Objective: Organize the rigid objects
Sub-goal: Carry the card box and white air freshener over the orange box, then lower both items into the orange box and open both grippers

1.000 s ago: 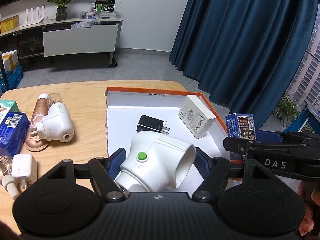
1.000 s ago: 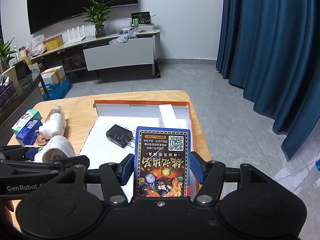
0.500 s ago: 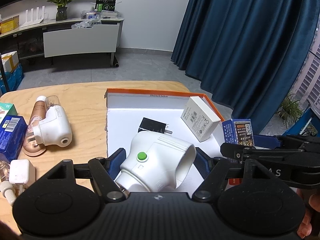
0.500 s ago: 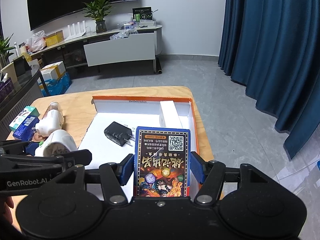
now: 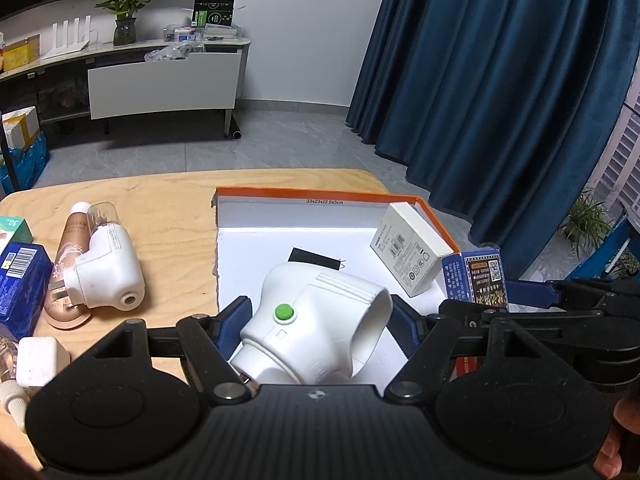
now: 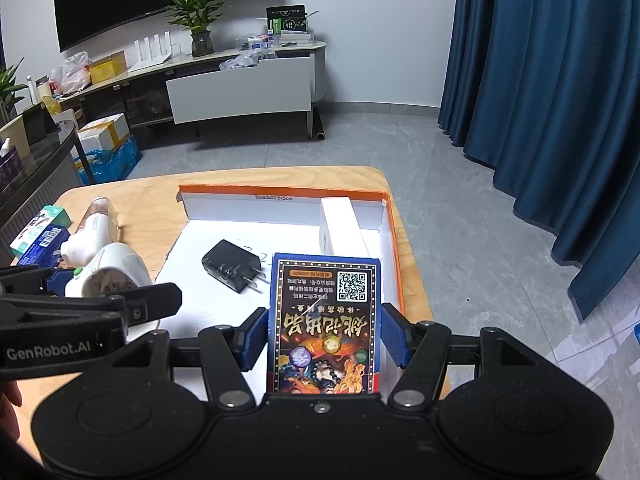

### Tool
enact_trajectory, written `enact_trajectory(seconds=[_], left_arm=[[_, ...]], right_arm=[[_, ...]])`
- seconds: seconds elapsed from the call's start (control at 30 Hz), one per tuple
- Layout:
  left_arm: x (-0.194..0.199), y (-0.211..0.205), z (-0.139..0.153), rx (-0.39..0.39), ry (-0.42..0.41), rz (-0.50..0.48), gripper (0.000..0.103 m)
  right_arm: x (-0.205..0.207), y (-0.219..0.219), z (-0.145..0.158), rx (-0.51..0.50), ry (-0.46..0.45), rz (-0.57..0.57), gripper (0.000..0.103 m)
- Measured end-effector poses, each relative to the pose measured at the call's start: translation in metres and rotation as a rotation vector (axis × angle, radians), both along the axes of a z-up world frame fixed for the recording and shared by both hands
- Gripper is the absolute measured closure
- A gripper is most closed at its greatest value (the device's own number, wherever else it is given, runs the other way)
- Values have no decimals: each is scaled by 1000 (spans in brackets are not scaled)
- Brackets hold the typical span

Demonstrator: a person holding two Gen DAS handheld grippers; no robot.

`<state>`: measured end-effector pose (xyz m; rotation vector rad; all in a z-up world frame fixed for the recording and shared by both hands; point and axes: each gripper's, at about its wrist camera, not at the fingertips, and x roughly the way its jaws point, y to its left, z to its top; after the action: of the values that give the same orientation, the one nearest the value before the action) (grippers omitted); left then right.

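My left gripper [image 5: 318,320] is shut on a white plug-in device [image 5: 320,332] with a green button, held over the near part of an orange-rimmed white box [image 5: 320,194]. My right gripper [image 6: 325,332] is shut on an upright blue card box [image 6: 326,312] with a QR code, at the orange-rimmed box's [image 6: 280,190] near right corner. Inside the box lie a black charger [image 6: 232,272] and a white carton [image 6: 340,224] that leans on the right wall. The left gripper [image 6: 80,280] shows at the left of the right wrist view.
On the wooden table [image 5: 160,208] left of the box lie a second white plug-in device [image 5: 104,272], a rose-gold bottle [image 5: 68,248], a blue box [image 5: 20,280], a teal box [image 5: 14,228] and a white cube adapter [image 5: 38,360]. Blue curtains hang beyond the table's right edge.
Both grippers keep their grip on the same objects. They have only drifted slightly over the box, and nothing on the table has moved.
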<state>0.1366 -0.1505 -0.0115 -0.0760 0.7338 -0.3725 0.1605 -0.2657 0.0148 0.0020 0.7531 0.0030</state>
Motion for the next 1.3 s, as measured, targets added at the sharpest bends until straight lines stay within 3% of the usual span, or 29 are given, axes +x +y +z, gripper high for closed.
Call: enact_trajectory(seconds=[0.57, 0.67, 1.07, 1.13, 1.2, 1.3], left_arm=[[11, -4, -6, -5, 6, -5, 29], [12, -3, -7, -5, 9, -2, 29], [17, -25, -17, 7, 12, -52, 29], [17, -29, -20, 10, 28, -71, 27], [14, -30, -19, 22, 18, -71, 16], [9, -28, -13, 36, 4, -60, 13]], right_arm=[[15, -5, -9, 18, 26, -22, 29], [15, -8, -8, 29, 10, -39, 25], [-9, -22, 10, 43, -73, -87, 25], [-13, -22, 14, 32, -85, -94, 25], [-16, -22, 18, 34, -92, -92, 25], [-21, -21, 23, 31, -107, -90, 25]])
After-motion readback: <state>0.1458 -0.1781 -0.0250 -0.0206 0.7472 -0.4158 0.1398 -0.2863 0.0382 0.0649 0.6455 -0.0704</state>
